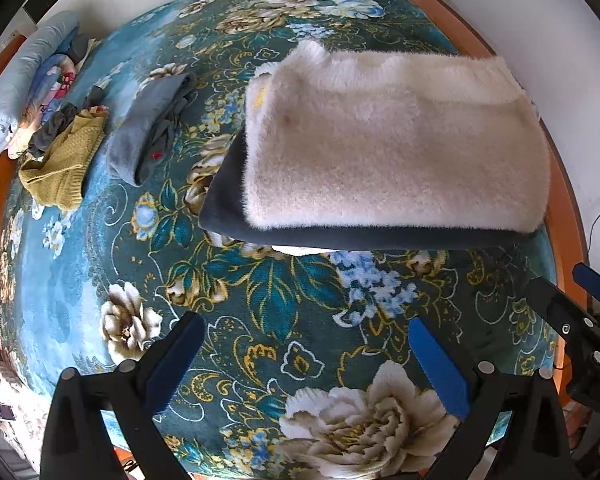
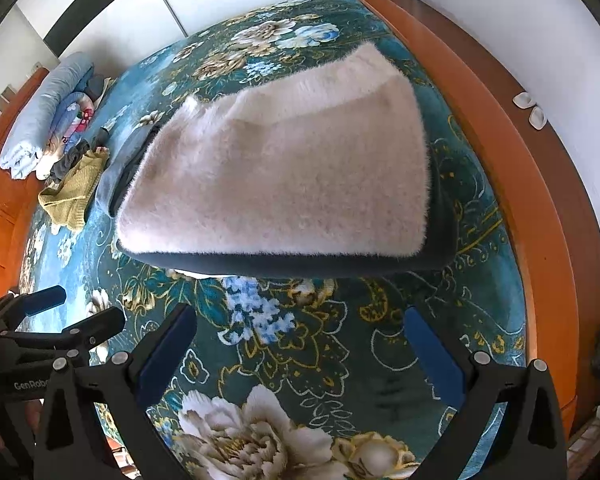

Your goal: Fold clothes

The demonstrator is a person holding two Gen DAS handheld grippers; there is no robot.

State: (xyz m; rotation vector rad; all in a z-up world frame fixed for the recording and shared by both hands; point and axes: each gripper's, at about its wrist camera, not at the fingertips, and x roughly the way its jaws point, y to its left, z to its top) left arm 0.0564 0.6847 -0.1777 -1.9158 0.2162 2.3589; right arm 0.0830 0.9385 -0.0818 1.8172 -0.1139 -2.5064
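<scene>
Left wrist view: left gripper [image 1: 306,360] and right gripper [image 2: 300,350] both spread wide, empty; folded fluffy sweater [image 1: 392,152] rests on dark garment [image 1: 228,204] (stack complete, apparently); next, approach yellow knit [image 1: 62,164] low, pinching one edge

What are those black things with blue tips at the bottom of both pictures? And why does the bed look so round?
Those are tongs that a person holds, one in each hand, to fold clothes. Each has a small camera looking forward along its two fingers, with a wide lens that bends the picture, so the flat bed looks round. One picture comes from the left tongs, the other from the right tongs. Both are open and hold nothing. On the flowery blanket lies a folded fluffy cream garment on top of a dark folded one. Further off are a grey garment and a yellow knitted one, both unfolded, and rolled bedding at the far end.
</scene>
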